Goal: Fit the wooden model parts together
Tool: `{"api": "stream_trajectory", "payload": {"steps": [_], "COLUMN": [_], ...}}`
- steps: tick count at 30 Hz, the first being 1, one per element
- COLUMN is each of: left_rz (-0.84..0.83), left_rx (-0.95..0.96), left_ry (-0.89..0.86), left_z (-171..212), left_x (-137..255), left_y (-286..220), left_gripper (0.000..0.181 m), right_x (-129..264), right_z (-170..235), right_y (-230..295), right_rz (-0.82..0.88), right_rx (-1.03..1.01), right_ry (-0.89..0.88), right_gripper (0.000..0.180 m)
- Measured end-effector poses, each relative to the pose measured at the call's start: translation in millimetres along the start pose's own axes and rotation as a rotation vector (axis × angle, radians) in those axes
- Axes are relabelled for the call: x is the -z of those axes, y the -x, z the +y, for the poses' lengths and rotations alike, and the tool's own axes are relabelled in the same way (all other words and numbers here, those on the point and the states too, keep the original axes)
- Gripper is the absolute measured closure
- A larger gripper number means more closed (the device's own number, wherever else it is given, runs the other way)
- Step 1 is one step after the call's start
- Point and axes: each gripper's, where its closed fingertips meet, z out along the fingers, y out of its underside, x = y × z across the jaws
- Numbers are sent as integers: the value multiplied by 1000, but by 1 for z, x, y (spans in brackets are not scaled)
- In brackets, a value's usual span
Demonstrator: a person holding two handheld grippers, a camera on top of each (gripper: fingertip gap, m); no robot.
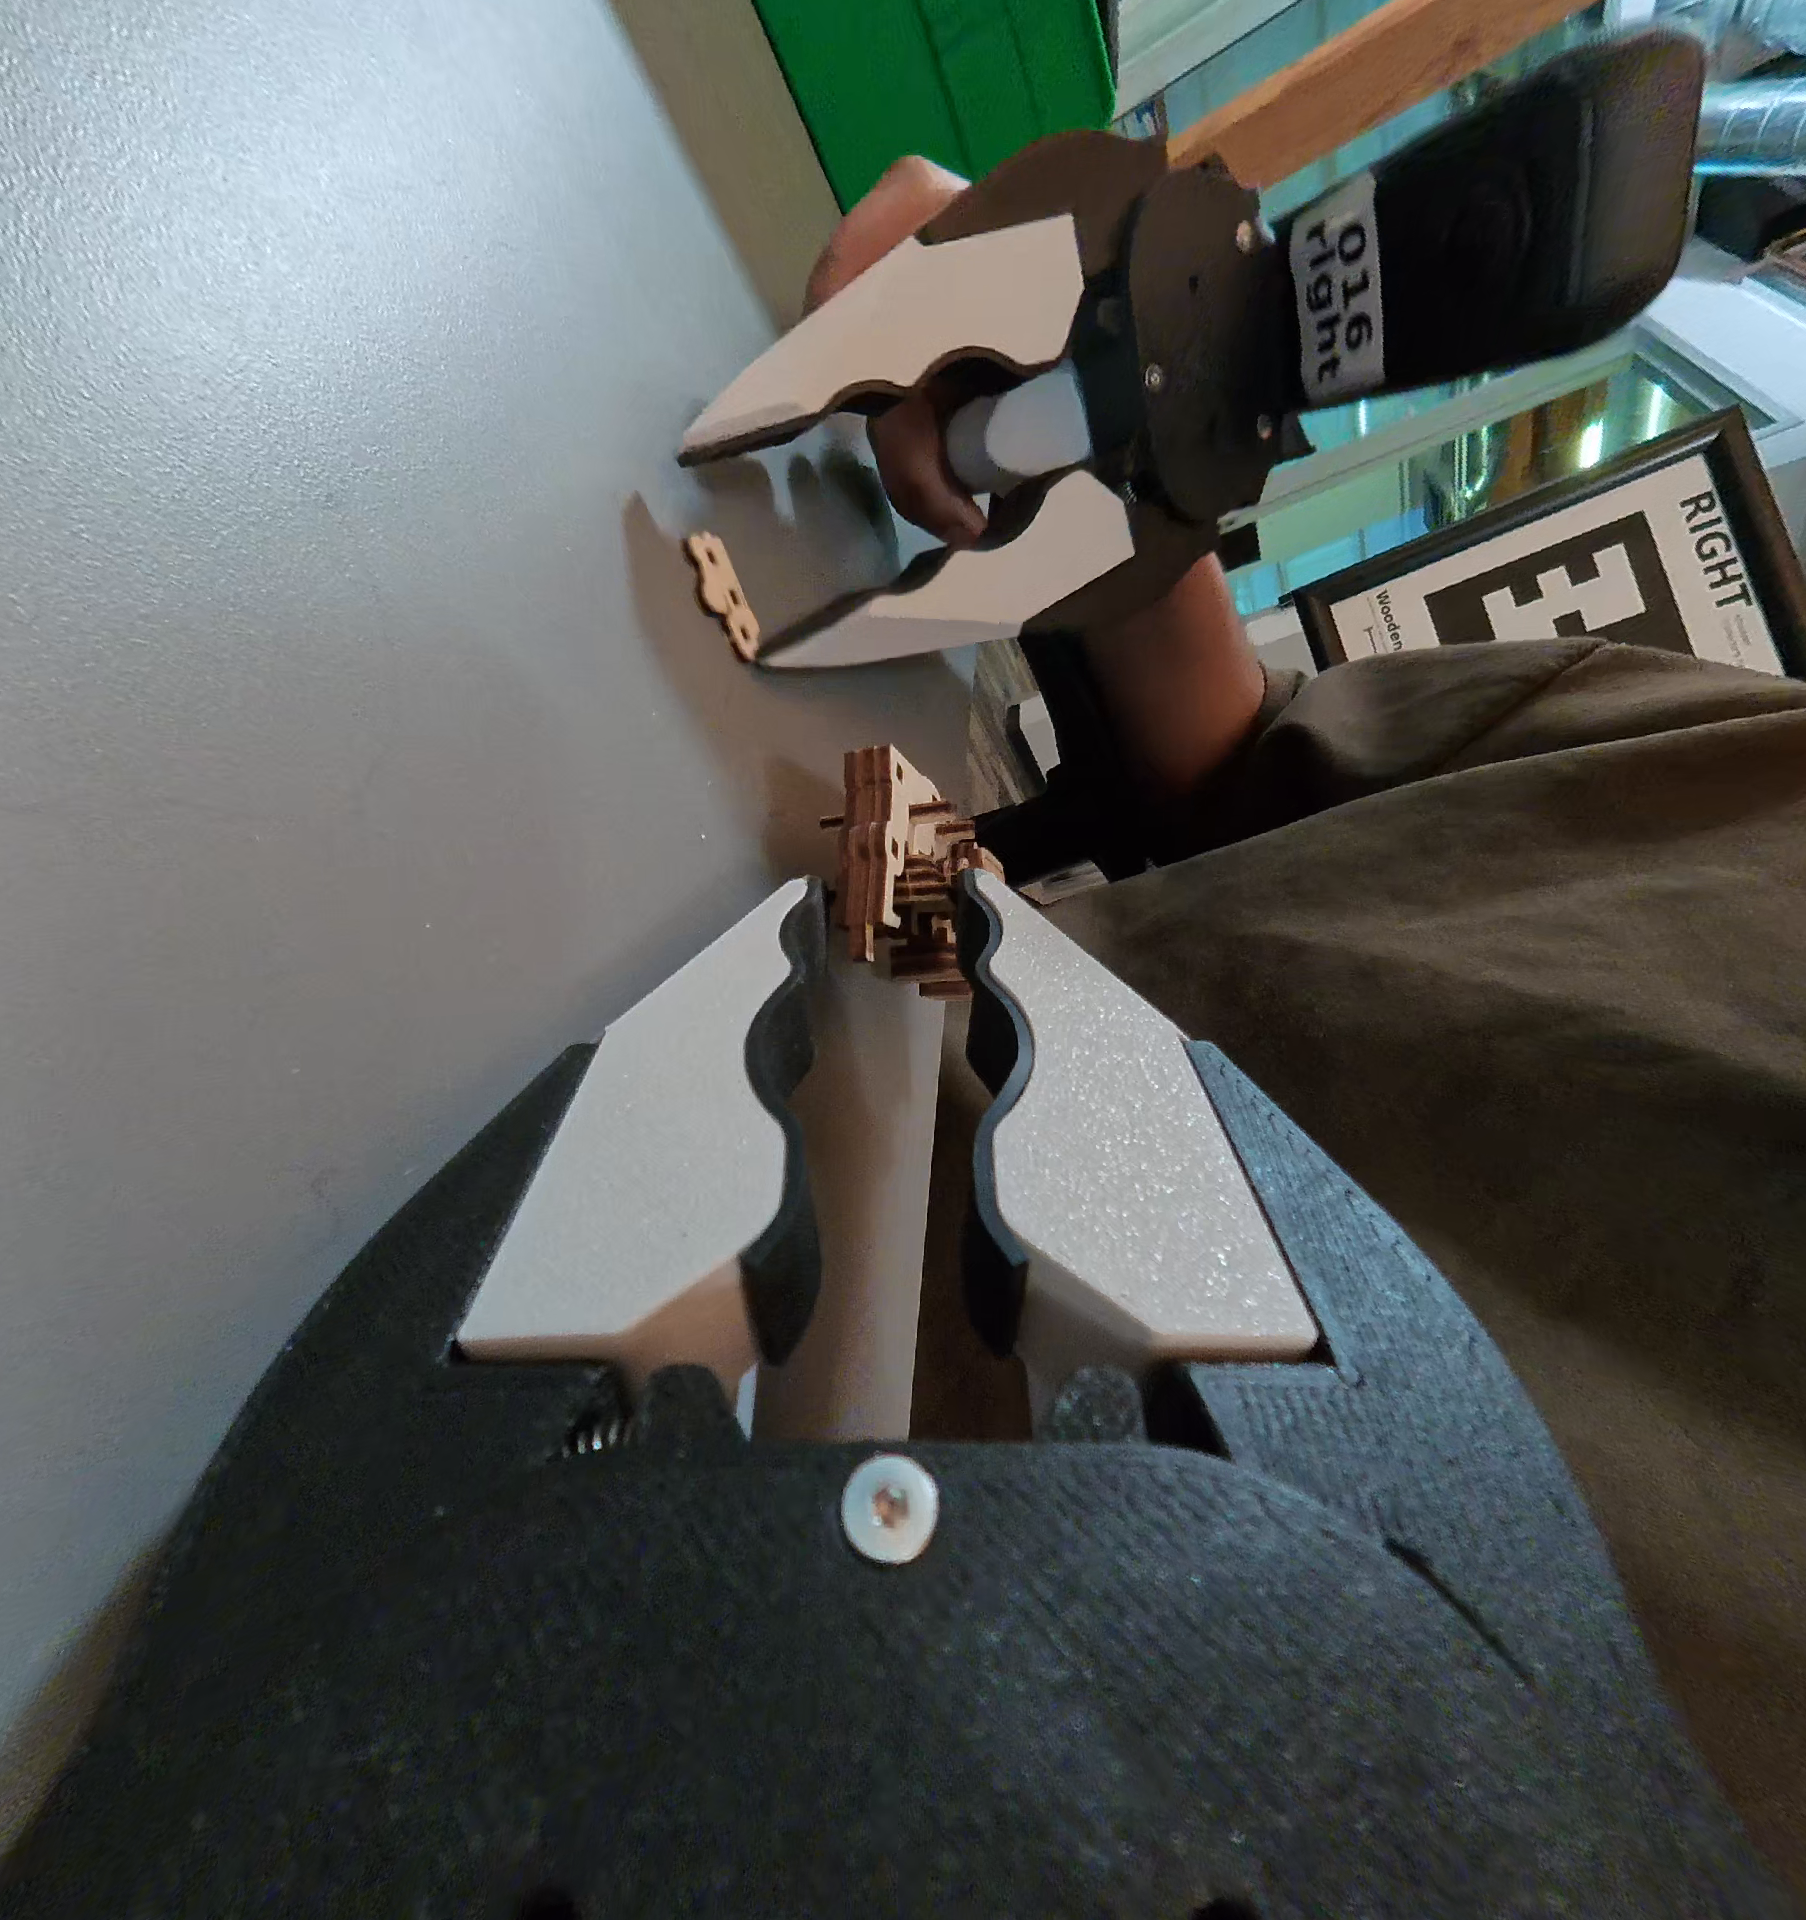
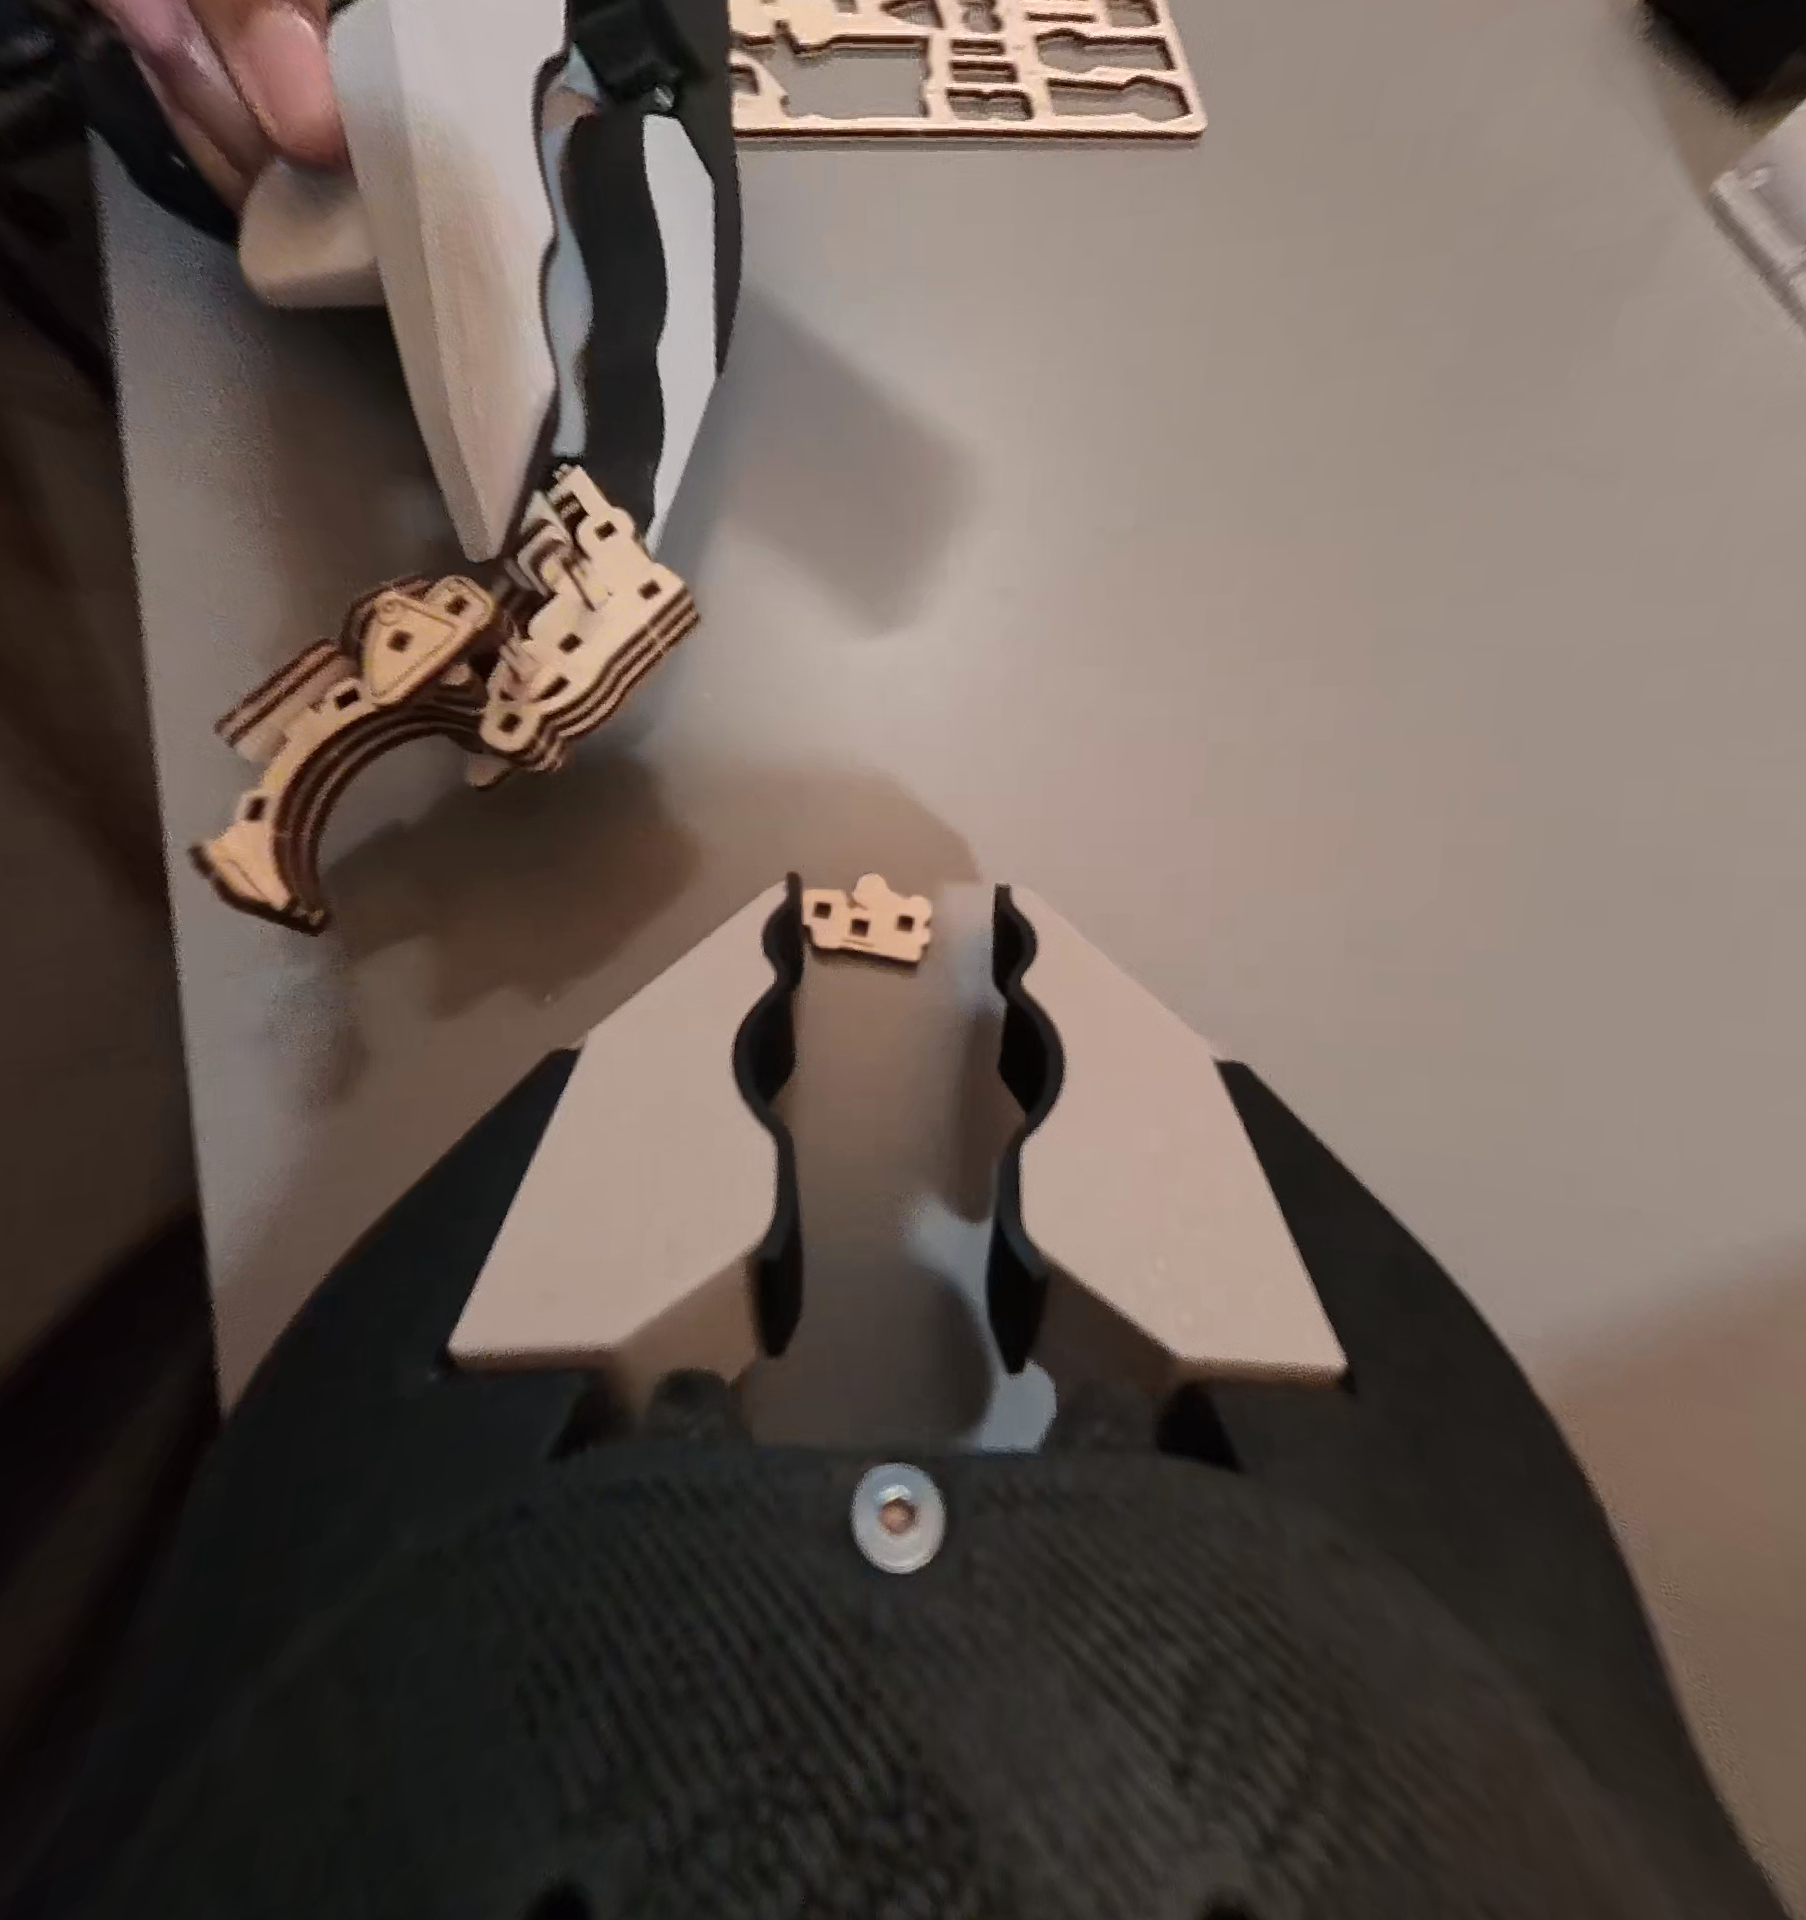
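My left gripper (image 1: 891, 894) is shut on a partly built wooden model (image 1: 899, 862) of stacked layers. In the right wrist view the left gripper (image 2: 566, 520) holds the model (image 2: 442, 686) just above the grey table (image 2: 1294, 623), near its left edge, with a curved arm hanging down. A small flat wooden piece (image 2: 868, 925) with square holes lies on the table. My right gripper (image 2: 896, 904) is open, its tips on either side of the piece, which sits close to the left finger. In the left wrist view the right gripper (image 1: 722, 561) is open around the piece (image 1: 720, 592).
A wooden sheet with cut-out shapes (image 2: 961, 73) lies at the far side of the table. A pale object (image 2: 1803, 239) sits at the right edge. A framed marker sign (image 1: 1564, 582) and a green panel (image 1: 940, 83) stand beyond the table. The person's olive garment (image 1: 1450, 1143) is close by.
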Motion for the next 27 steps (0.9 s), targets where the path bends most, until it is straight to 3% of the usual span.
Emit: {"api": "stream_trajectory", "payload": {"steps": [4, 9, 15, 21, 27], "left_rz": [0, 2, 5, 9, 10], "left_rx": [0, 1, 4, 10, 15], "left_ry": [0, 3, 2, 2, 0], "left_z": [0, 1, 1, 0, 0], "left_x": [0, 0, 0, 0, 0], "left_y": [0, -1, -1, -1, 0], "left_gripper": [158, 158, 158, 159, 159], "right_x": [-2, 9, 6, 6, 1], "right_z": [-3, -14, -9, 7, 7], "right_y": [0, -5, 0, -2, 5], "right_rz": [-63, 5, 76, 192, 165], "right_rx": [-71, -143, -297, -257, -255], "right_ry": [1, -39, -45, 26, 32], "right_gripper": [139, 143, 132, 137, 140]}}
